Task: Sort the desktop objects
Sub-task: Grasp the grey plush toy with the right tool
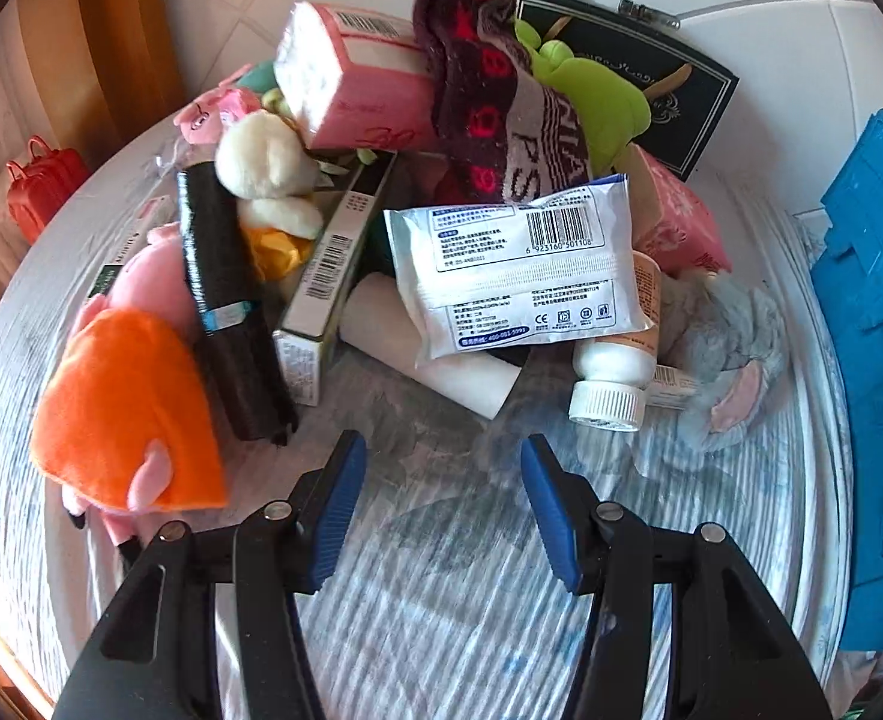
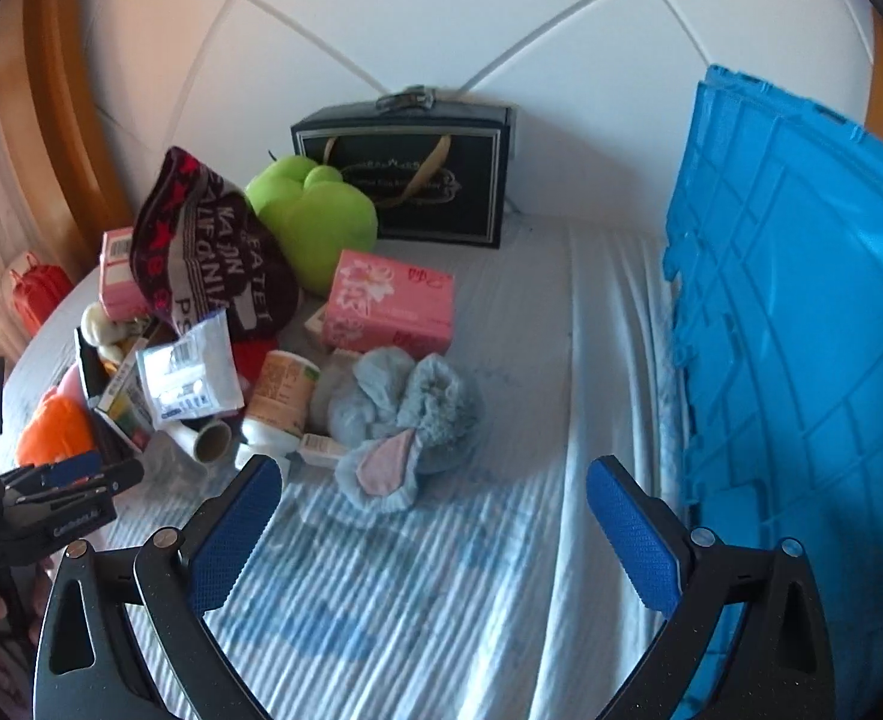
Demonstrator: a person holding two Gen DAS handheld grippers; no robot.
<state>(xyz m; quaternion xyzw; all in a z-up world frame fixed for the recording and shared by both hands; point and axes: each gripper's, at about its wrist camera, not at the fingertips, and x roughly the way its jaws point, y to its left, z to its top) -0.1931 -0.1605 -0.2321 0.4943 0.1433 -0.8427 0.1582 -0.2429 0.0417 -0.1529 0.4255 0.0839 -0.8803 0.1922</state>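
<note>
A pile of objects lies on the striped cloth-covered table (image 1: 441, 570). In the left wrist view I see a wet-wipes pack (image 1: 519, 264), a white bottle (image 1: 612, 372), a paper roll (image 1: 429, 354), a black roll (image 1: 225, 294), a long box (image 1: 333, 264), an orange plush (image 1: 123, 408), a pink tissue pack (image 1: 351, 78), a dark knit cloth (image 1: 489, 90) and a grey plush (image 1: 723, 336). My left gripper (image 1: 441, 468) is open and empty just short of the pile. My right gripper (image 2: 435, 492) is open and empty, near the grey plush (image 2: 405, 414).
A blue plastic crate (image 2: 801, 360) stands at the right edge of the table. A black gift box (image 2: 405, 174) stands at the back against the white wall, a green plush (image 2: 315, 210) in front of it. A small red bag (image 1: 45, 180) sits off the table, left.
</note>
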